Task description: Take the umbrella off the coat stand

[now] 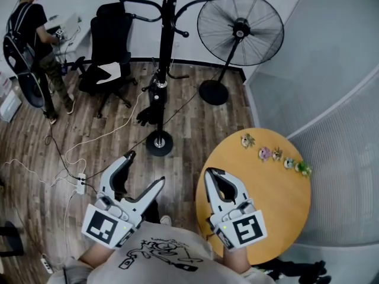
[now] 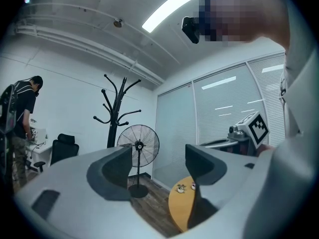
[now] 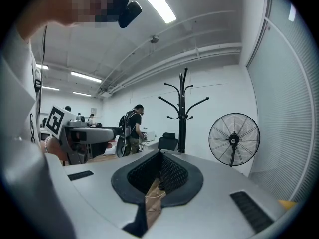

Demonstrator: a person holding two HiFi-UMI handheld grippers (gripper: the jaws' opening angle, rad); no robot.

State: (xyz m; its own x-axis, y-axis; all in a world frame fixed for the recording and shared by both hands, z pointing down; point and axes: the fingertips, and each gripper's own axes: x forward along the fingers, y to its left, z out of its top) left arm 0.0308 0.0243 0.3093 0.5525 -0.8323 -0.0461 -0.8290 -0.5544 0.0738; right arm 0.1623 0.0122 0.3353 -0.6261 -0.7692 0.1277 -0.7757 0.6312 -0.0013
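Observation:
The black coat stand point(image 1: 166, 46) rises from a round base on the wood floor ahead of me. A black folded umbrella point(image 1: 150, 108) hangs low against its pole. My left gripper point(image 1: 145, 168) is held near my body, well short of the stand, with its jaws wide open and nothing between them. My right gripper point(image 1: 213, 173) hovers over the round table's edge, its tips together on nothing. The left gripper view shows the stand point(image 2: 115, 108) past the open left gripper point(image 2: 159, 159). In the right gripper view the stand point(image 3: 183, 111) rises beyond the shut right gripper point(image 3: 159, 169). Neither gripper view shows the umbrella.
A large pedestal fan point(image 1: 238, 37) stands right of the coat stand. A round yellow table point(image 1: 278, 200) with small figurines is at my right. An office chair point(image 1: 109, 55) and a person point(image 1: 32, 46) are at the back left. Cables and a power strip point(image 1: 81, 183) lie on the floor.

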